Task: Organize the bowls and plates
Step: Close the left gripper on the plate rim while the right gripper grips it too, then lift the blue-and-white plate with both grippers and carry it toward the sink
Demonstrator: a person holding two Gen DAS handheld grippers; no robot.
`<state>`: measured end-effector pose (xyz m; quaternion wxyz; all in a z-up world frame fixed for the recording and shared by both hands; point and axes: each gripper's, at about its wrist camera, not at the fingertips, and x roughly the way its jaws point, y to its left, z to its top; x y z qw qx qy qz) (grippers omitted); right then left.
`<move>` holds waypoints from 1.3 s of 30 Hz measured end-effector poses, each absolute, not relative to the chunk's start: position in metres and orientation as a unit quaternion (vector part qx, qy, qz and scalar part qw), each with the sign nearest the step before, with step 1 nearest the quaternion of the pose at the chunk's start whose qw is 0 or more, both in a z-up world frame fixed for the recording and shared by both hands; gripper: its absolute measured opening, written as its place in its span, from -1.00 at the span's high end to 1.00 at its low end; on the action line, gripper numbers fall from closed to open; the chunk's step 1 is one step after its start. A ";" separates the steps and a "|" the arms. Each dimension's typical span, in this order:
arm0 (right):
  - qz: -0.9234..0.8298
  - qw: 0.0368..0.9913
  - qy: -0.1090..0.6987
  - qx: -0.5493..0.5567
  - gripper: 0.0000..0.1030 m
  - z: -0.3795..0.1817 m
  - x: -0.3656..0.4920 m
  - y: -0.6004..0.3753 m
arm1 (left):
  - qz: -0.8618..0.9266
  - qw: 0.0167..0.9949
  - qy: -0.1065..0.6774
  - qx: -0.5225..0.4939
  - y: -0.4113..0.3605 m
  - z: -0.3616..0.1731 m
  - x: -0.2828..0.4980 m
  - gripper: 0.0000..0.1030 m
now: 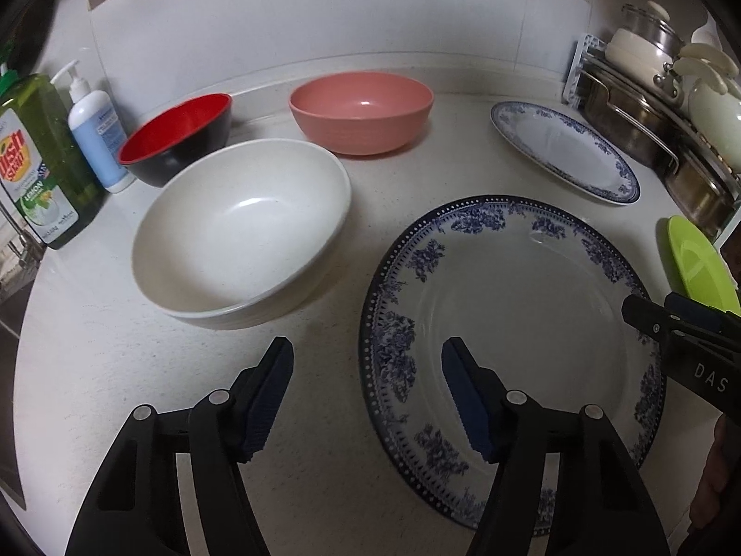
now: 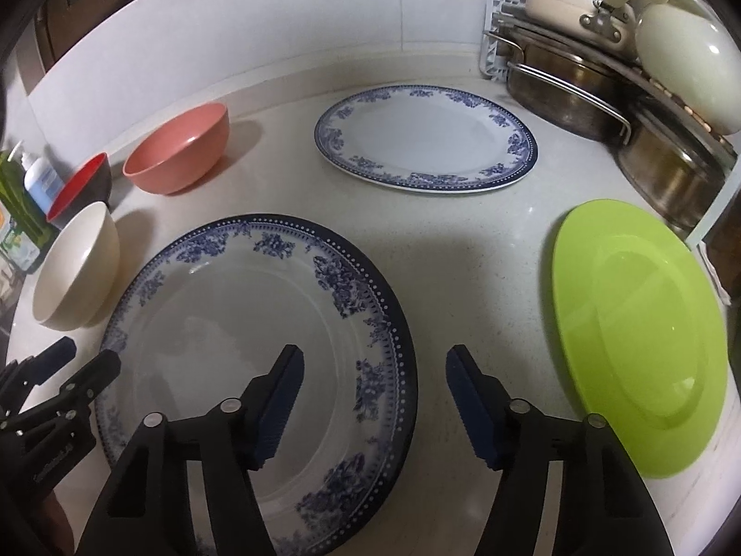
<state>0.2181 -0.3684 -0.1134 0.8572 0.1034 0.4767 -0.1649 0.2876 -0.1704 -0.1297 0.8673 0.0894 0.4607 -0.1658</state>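
A large blue-patterned white plate (image 1: pixel 523 324) (image 2: pixel 245 324) lies flat on the counter nearest me. My left gripper (image 1: pixel 367 359) (image 2: pixel 89 352) is open, its fingers straddling the plate's left rim. My right gripper (image 2: pixel 374 361) (image 1: pixel 650 306) is open too and straddles the right rim. Left of the plate stands a white bowl (image 1: pixel 241 231) (image 2: pixel 76 264). Behind it are a red-and-black bowl (image 1: pixel 180 134) (image 2: pixel 83 185) and a pink bowl (image 1: pixel 361 111) (image 2: pixel 178 153). A blue-patterned oval plate (image 1: pixel 565 153) (image 2: pixel 426 139) lies at the back right. A green plate (image 2: pixel 639 324) (image 1: pixel 699 264) lies at the right.
A green dish soap bottle (image 1: pixel 37 162) and a white pump bottle (image 1: pixel 95 134) stand at the left edge by the wall. Stacked steel pots and lids (image 2: pixel 579 88) (image 1: pixel 648 106) fill the back right corner. A white wall (image 1: pixel 301 14) runs behind the counter.
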 end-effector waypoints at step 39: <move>-0.156 0.846 0.499 0.105 0.28 -0.110 0.214 -0.365 | -0.186 0.858 0.473 0.077 -0.178 -0.125 0.289 0.32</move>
